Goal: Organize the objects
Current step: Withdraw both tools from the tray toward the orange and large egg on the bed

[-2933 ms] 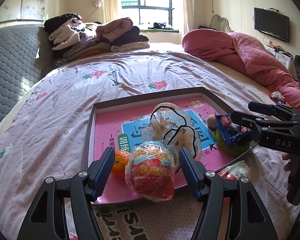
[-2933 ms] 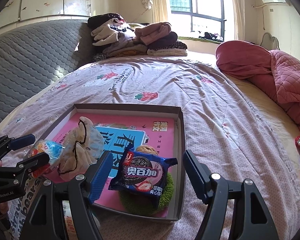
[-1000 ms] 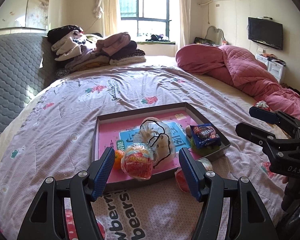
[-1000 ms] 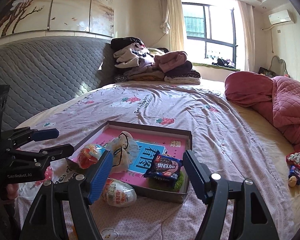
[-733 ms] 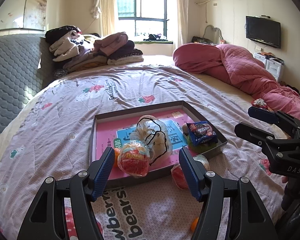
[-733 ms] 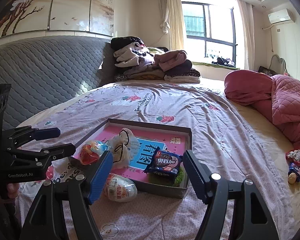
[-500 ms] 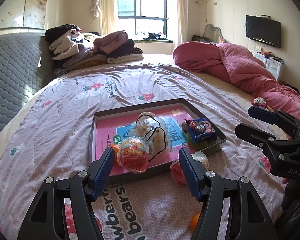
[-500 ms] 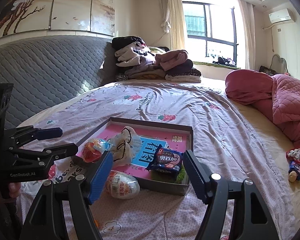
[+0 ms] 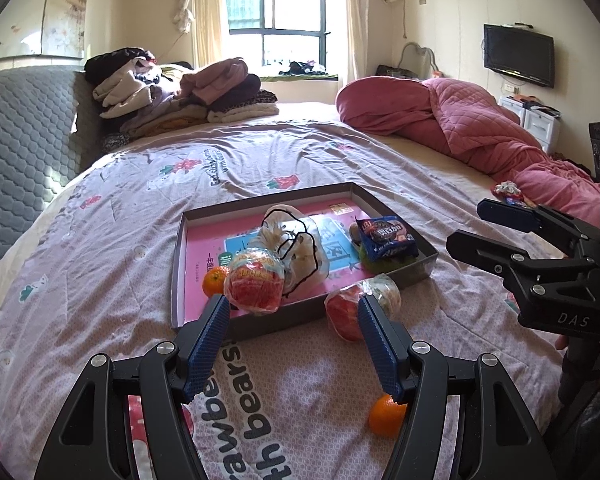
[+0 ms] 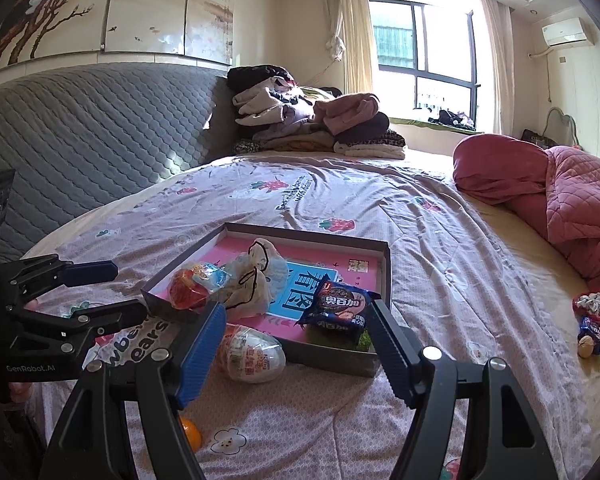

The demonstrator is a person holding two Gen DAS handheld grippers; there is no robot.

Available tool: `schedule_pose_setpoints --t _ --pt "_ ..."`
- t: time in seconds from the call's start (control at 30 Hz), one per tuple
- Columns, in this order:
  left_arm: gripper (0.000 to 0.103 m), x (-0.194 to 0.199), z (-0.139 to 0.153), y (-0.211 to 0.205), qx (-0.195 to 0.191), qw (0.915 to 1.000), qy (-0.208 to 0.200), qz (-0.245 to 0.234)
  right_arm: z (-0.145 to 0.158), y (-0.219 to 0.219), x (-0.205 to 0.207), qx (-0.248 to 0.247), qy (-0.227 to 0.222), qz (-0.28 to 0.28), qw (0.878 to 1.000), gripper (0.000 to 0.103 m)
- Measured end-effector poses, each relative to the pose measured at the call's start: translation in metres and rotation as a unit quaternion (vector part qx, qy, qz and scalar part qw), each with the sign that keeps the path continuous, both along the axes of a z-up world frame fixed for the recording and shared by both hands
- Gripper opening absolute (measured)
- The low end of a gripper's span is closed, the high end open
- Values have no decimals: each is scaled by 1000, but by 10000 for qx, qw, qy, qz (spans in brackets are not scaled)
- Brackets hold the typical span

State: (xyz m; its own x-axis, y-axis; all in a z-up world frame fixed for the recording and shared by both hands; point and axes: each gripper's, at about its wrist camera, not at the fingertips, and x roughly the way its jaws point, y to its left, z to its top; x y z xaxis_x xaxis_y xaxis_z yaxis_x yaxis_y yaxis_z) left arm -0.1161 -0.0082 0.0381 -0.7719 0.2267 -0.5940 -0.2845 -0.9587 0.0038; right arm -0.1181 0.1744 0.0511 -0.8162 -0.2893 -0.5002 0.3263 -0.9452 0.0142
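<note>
A shallow grey tray (image 9: 178,248) with a pink floor lies on the bed. It holds a red egg-shaped snack (image 9: 254,280), an orange (image 9: 214,280), a white bag with black cord (image 9: 296,248) and a blue cookie packet (image 9: 386,236). A red-and-white egg (image 9: 360,306) and a second orange (image 9: 386,416) lie on the cover in front of the tray. My left gripper (image 9: 292,304) hangs open short of the tray's near wall, nothing in it. My right gripper (image 10: 296,306) is open too, back from the egg (image 10: 252,354) and the packet (image 10: 336,306).
A rolled pink quilt (image 9: 460,120) fills the bed's right side. Folded clothes (image 9: 180,92) are piled by the grey headboard (image 10: 80,140). Small wrapped items (image 10: 590,320) lie at the bed's right edge. Flat bedcover stretches left of and beyond the tray.
Both grippers have drawn back from the tray, staying open. The red snack and blue packet rest in the tray. The loose egg and second orange have come into view.
</note>
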Motion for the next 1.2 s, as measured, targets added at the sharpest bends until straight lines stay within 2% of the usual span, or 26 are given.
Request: schedule_pose_setpoints --t 0.5,1.2 --pt "68 19 -6 0 -23 9999 -112 42 -8 -4 19 89 -81 48 9999 72" --pt "68 52 -29 6 -47 9988 -484 -15 -21 -1 29 130 -342 145 9992 72"
